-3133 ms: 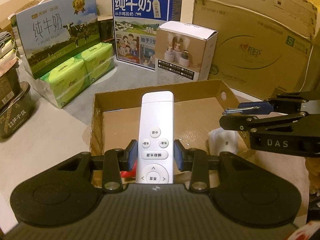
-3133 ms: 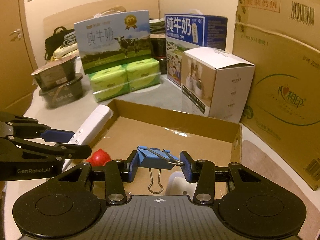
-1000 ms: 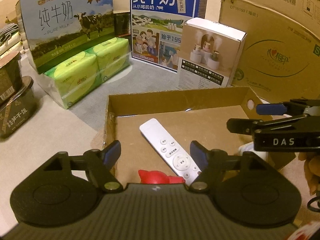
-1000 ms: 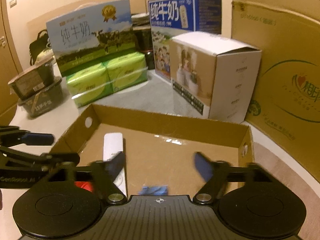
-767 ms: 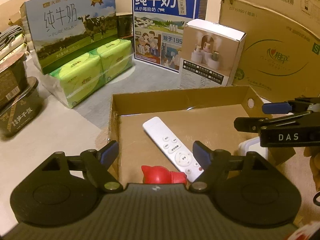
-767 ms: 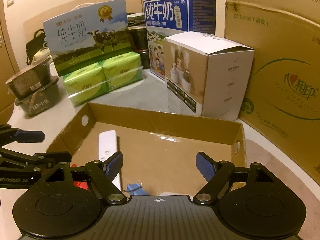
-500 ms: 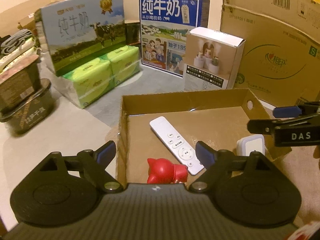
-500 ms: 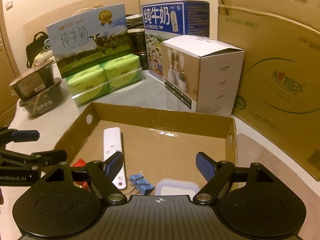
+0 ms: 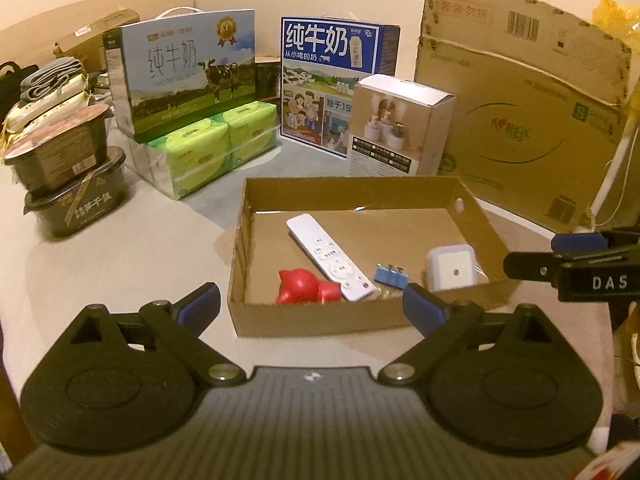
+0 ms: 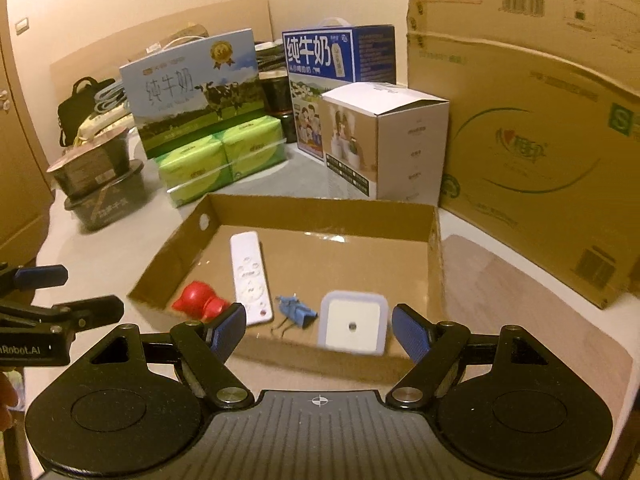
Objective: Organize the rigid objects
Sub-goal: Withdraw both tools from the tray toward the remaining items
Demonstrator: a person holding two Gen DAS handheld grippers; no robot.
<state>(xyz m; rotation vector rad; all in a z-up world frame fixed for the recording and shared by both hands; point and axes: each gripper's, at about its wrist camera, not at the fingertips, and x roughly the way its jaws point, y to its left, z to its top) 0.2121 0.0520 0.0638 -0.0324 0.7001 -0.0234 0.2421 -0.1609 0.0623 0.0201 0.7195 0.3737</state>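
The remote [image 9: 327, 257], red toy [image 9: 306, 286], blue clip [image 9: 391, 276] and white plug [image 9: 452, 267] lie in the box [image 9: 320, 320]. The left gripper [image 9: 312, 308] has just been opening and holds nothing; the right gripper [image 10: 318, 330] is wide and empty. Only the right view shows a door [image 10: 16, 184].

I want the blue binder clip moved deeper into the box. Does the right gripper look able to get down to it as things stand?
Probably yes. The right gripper is open and empty, and the blue binder clip lies uncovered in the open-topped cardboard box, though the white remote and white square plug-in flank it closely.
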